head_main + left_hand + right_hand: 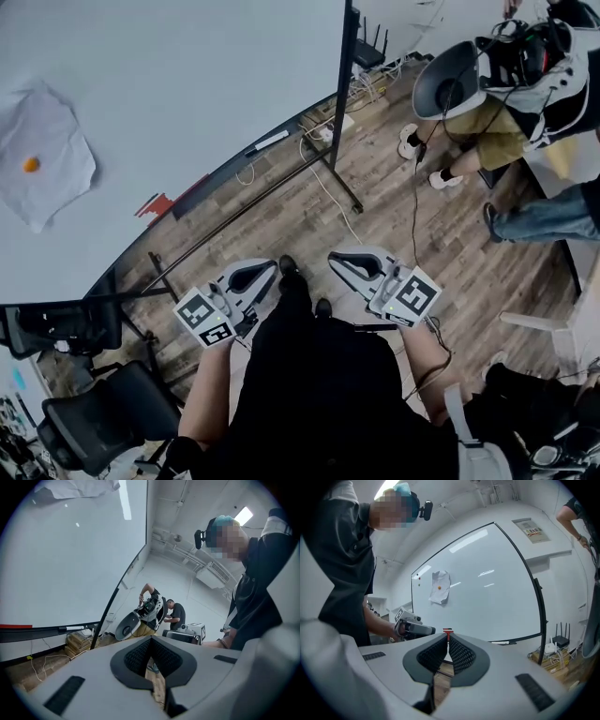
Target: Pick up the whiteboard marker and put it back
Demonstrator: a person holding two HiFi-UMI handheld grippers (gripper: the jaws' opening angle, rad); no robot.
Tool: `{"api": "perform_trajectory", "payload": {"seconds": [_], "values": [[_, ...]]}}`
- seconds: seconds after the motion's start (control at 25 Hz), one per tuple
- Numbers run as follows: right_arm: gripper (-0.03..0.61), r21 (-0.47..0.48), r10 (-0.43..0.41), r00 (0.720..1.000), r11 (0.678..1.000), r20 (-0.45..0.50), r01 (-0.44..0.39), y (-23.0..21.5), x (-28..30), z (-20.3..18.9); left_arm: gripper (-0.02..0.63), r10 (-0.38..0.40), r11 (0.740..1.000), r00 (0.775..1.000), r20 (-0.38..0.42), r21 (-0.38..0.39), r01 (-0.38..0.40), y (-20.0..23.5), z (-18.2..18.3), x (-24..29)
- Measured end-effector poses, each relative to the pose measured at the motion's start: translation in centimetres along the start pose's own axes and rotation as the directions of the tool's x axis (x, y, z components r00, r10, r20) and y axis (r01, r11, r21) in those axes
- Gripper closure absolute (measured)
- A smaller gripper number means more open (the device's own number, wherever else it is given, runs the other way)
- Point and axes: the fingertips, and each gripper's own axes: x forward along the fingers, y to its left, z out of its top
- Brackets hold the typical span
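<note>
1 large whiteboard [187, 75] fills the upper left of the head view, above a wooden floor [375, 216]. A crumpled paper sheet [52, 141] hangs on the board. The tray [230, 167] runs along the board's lower edge. Both claws hang low near the person's body, side by side: the left claw [270, 270] and the right claw [339, 260] each have jaws pressed together on nothing. The whiteboard marker [267, 142] lies on the tray, well apart from both. A small orange dot [31, 164] sits on the sheet
</note>
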Motion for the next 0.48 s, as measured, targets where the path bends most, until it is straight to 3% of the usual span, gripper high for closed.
{"api": "perform_trajectory", "payload": {"seconds": [0.48], "values": [[0.557,-0.029,0.000,0.999,1.000,-0.051,-0.001,-9.1,8.5,3.0,0.603,-0.005,1.000,1.000,0.025,0.004,0.005,10.6,4.2,2.7]]}}
